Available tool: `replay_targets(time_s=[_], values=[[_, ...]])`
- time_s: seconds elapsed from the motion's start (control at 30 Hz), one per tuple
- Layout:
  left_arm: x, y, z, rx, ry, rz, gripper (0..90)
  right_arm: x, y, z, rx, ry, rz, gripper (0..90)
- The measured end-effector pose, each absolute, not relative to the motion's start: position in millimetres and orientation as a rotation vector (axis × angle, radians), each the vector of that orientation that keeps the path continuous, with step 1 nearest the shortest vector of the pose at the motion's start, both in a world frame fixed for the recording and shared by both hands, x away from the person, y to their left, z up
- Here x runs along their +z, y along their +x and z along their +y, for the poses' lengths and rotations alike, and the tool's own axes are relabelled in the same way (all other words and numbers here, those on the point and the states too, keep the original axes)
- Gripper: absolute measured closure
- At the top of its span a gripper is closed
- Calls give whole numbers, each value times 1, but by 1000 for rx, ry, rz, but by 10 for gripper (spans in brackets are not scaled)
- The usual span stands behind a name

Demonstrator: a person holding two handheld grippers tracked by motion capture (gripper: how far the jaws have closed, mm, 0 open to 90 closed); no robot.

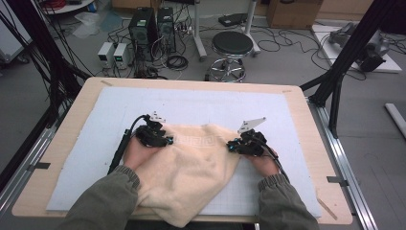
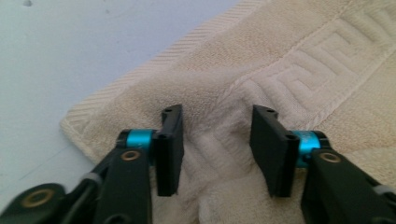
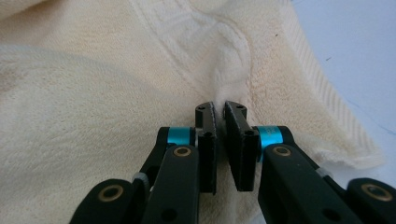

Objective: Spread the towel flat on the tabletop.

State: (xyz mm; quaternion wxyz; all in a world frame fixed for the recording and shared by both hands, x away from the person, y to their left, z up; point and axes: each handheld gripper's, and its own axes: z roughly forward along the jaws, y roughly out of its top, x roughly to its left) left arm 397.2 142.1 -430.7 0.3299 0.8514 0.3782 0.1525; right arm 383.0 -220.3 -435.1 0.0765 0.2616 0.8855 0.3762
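A cream towel (image 1: 191,163) with a woven key-pattern band lies rumpled on the pale blue mat (image 1: 191,103), and one corner hangs over the near edge. My left gripper (image 1: 165,140) rests on the towel's far left corner. In the left gripper view the towel (image 2: 289,60) has a soft ridge between the parted jaws of the left gripper (image 2: 217,114), and the pads do not press it. My right gripper (image 1: 232,145) sits at the towel's right edge. In the right gripper view the right gripper (image 3: 219,106) pinches a fold of the towel (image 3: 93,93) near its ribbed hem.
The mat covers most of a wooden table (image 1: 62,143). Beyond the table's far edge stand a black stool (image 1: 232,45), computer towers (image 1: 143,28) and loose cables on the floor. Black frame posts (image 1: 344,57) rise at the right. Bare mat lies beyond and beside the towel.
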Motion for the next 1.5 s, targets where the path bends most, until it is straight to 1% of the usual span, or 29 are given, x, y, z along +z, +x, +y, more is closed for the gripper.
replay_targets(time_s=[0.03,0.1,0.13,0.17,0.37,0.6,0.7,0.8,0.83,0.87,0.9,0.93,0.97,1.0,1.03,1.17,1.27,1.43,1.5], values=[[-431,397,142,398,2229,985,673,-436,383,-219,1123,790,2656,831],[-431,397,141,407,2232,973,738,-437,384,-219,1130,779,2656,831],[-431,397,141,411,2238,959,798,-437,384,-219,1135,781,2656,832],[-431,396,141,414,2238,950,837,-437,385,-219,1140,786,2656,832],[-428,396,144,396,2235,952,865,-435,383,-219,1140,781,2651,844],[-405,396,158,414,2134,935,867,-419,382,-222,1195,743,2631,859],[-388,409,161,461,2096,941,867,-404,390,-218,1180,718,2620,863],[-363,437,159,562,2042,926,867,-374,417,-214,1148,720,2536,865],[-349,453,157,638,2034,912,860,-366,428,-213,1150,747,2503,861],[-340,464,156,705,2034,946,802,-354,446,-213,1150,808,2424,820],[-336,471,156,712,2016,1013,683,-347,460,-213,1148,860,2365,726],[-334,474,158,664,2009,1035,618,-344,472,-214,1138,921,2338,630],[-336,473,158,654,2029,1013,613,-344,478,-214,1160,972,2324,584],[-340,471,158,668,2055,998,607,-346,481,-214,1201,970,2329,583],[-345,468,161,658,2066,985,591,-349,481,-212,1200,950,2351,564],[-367,455,173,555,2083,997,553,-367,465,-209,1180,901,2441,528],[-377,435,178,531,2096,944,539,-375,442,-209,1160,840,2481,521],[-385,395,189,488,2101,874,496,-376,399,-213,1139,757,2506,509],[-387,379,193,495,2107,840,483,-377,384,-214,1157,724,2515,503]])
